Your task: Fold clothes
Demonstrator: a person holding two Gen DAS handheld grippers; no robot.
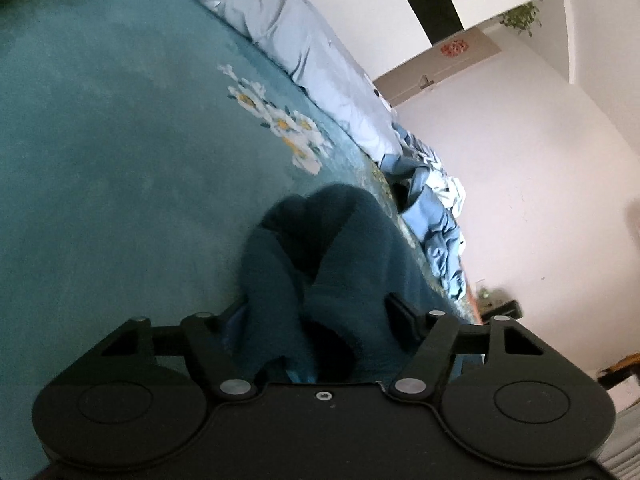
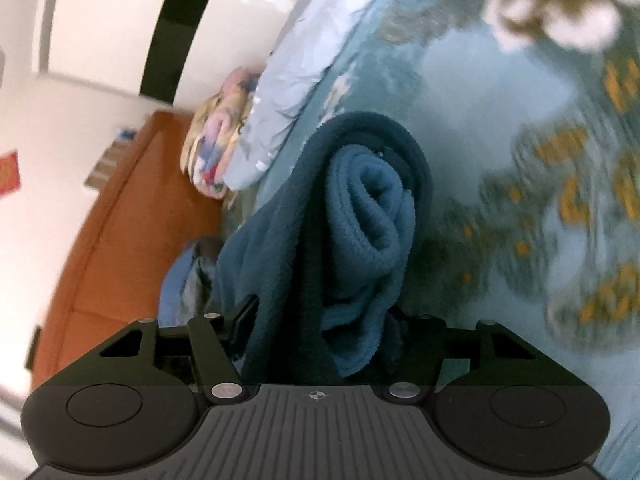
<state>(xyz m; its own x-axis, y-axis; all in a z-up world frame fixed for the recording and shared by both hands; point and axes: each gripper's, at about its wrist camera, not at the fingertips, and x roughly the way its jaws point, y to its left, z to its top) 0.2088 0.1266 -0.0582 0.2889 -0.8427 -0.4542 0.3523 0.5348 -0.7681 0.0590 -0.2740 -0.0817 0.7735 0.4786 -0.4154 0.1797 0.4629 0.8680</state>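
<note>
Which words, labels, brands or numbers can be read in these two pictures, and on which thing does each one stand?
No text can be read in either view.
The red paper on the wall: any characters are too blurred to read.
The round red ornament on the door: only a pattern, no legible writing.
The teal fleece garment shows no label.

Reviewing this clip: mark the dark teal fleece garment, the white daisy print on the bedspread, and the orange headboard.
dark teal fleece garment (image 2: 368, 204), right wrist view, on its rolled lighter fold.
white daisy print (image 1: 280, 120), left wrist view, on the flower cluster.
orange headboard (image 2: 132, 216), right wrist view, on its flat face.
</note>
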